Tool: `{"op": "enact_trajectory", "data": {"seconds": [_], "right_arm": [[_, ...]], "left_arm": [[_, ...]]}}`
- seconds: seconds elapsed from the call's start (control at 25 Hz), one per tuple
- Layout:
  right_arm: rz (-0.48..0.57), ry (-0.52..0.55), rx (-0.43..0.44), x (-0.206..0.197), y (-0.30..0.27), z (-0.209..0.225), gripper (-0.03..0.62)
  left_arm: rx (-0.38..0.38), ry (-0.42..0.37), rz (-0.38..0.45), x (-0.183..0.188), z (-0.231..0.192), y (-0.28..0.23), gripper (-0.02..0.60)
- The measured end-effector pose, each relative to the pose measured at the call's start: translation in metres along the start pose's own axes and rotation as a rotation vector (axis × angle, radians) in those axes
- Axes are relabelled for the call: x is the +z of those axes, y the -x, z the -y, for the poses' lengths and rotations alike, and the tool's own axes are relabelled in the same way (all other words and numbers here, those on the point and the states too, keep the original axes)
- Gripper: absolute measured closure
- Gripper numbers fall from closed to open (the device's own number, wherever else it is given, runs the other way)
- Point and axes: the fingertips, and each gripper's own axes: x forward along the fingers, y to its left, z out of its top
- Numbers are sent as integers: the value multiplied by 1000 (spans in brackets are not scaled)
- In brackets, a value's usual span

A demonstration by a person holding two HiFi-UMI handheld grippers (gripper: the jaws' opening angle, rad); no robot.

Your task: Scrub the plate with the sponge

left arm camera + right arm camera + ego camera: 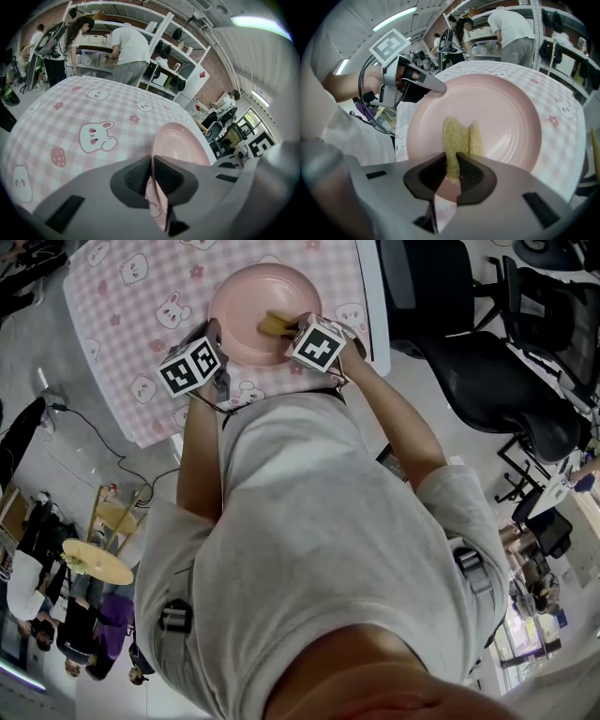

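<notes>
Pink checked cloth (122, 334) with bear and rabbit prints covers the surface. Behind it, people stand at shelves (154, 28), and office chairs (497, 381) sit to the right.

- Plate (253, 287): pink, lying on the cloth near the person's edge of the surface. No dirt or foam shows on it.
- Left gripper (151, 161): jaws closed on the plate's near left rim, which runs edge-on between the pads in the left gripper view. We judge this to be an anchor grip, so the plate cannot slide or spin under the rubbing. It sits at the rim, so the whole well stays open to the other tool.
- Right gripper (453, 159): jaws clamped on the sponge (457, 136), which is yellow and pinched into a fold, with most of it sticking out past the tips. We judge the long overhang lets the soft part meet the plate rather than the hard jaws.
- Sponge position: over the plate's well, slightly toward the near right side. It appears to lie against the plate, but we cannot confirm pressure.
- Stage: we judge scrubbing is under way or about to begin.
- Risk: a hard push toward the far rim could pull the plate out of the left grip.
</notes>
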Motion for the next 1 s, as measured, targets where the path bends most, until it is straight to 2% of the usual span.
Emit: {"op": "enact_trajectory", "data": {"seconds": [0.2, 0.44, 0.6, 0.84, 1.0], "right_arm": [[16, -76, -93, -6, 15, 42, 534], [43, -173, -211, 10, 27, 92, 536], [48, -207, -268, 24, 30, 109, 534], [103, -117, -230, 62, 14, 83, 534], [103, -55, -195, 75, 7, 62, 534]], "left_arm": [[-5, 13, 13, 3, 1, -1, 549], [-23, 39, 20, 4, 5, -3, 547], [-24, 44, 24, 5, 8, -5, 546], [-6, 31, 27, 9, 8, -7, 547], [-5, 21, 25, 12, 9, -8, 548]]}}
